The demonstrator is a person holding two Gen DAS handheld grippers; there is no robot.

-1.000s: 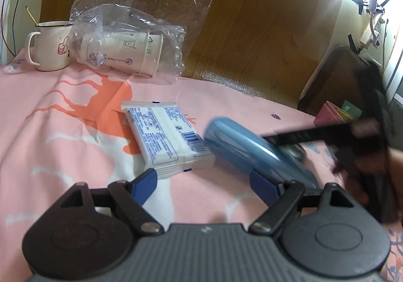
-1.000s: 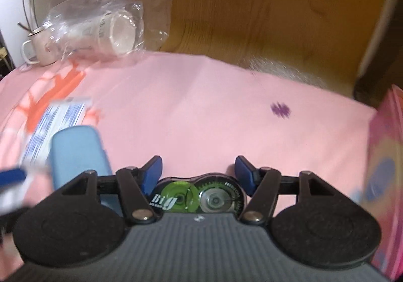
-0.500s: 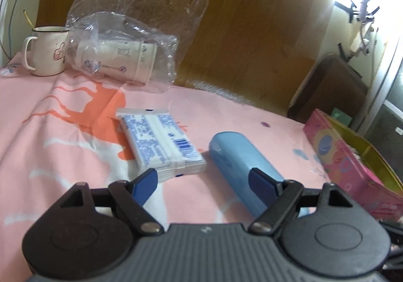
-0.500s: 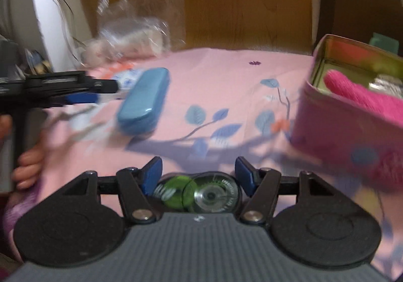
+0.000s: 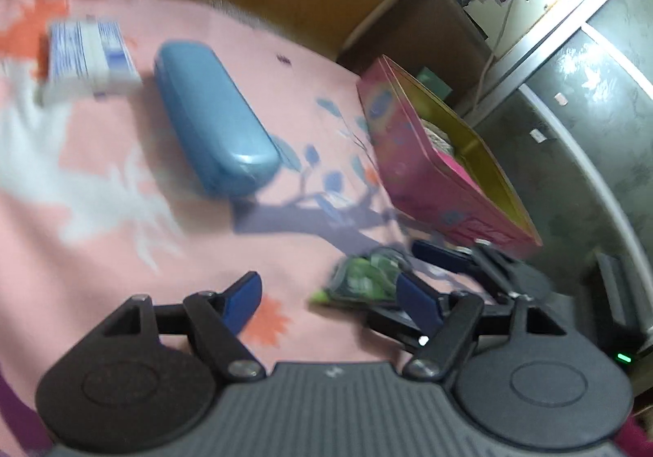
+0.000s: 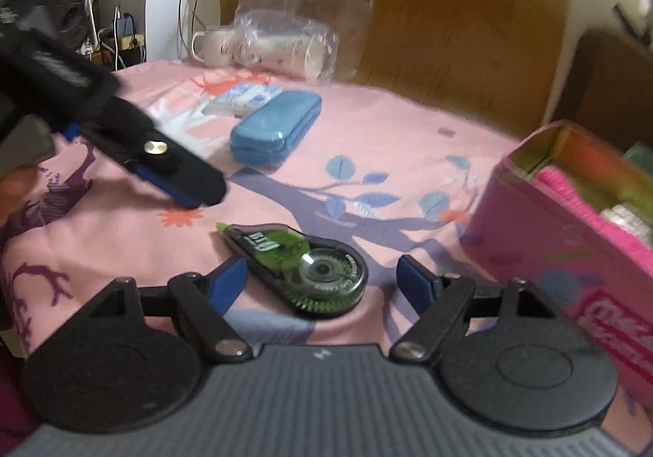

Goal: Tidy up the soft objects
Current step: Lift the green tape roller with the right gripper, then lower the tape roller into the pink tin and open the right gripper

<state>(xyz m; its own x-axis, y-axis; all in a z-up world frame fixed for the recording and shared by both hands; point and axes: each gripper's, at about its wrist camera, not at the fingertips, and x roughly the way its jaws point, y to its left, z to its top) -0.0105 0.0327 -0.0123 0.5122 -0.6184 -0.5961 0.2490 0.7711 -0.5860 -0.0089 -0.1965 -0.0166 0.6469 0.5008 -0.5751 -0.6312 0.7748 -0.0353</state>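
Note:
A green and black correction tape [image 6: 302,261] lies flat on the pink cloth between the fingers of my right gripper [image 6: 322,277]. Its jaws are opening and the pads stand off the tape. My left gripper [image 5: 326,289] hovers over bare cloth with nothing between its fingers, its jaws closing; in the right wrist view the left gripper [image 6: 175,179] sits just left of the tape. The blurred correction tape [image 5: 363,281] shows beyond the left gripper's right finger, next to one of the right gripper's fingers [image 5: 440,255]. A white and blue tissue pack [image 5: 85,52] lies further back.
A blue glasses case [image 5: 212,122] lies mid-cloth beside the tissue pack [image 6: 245,97]. An open pink tin [image 6: 571,253] at the right holds a pink soft item [image 6: 579,195]. A clear plastic bag [image 6: 294,44] with a cup and a mug [image 6: 212,44] stand at the back.
The right gripper swung toward the tin with the correction tape, and its jaws have widened off the tape, which now lies on the cloth. The left view swung right, away from the tissue pack.

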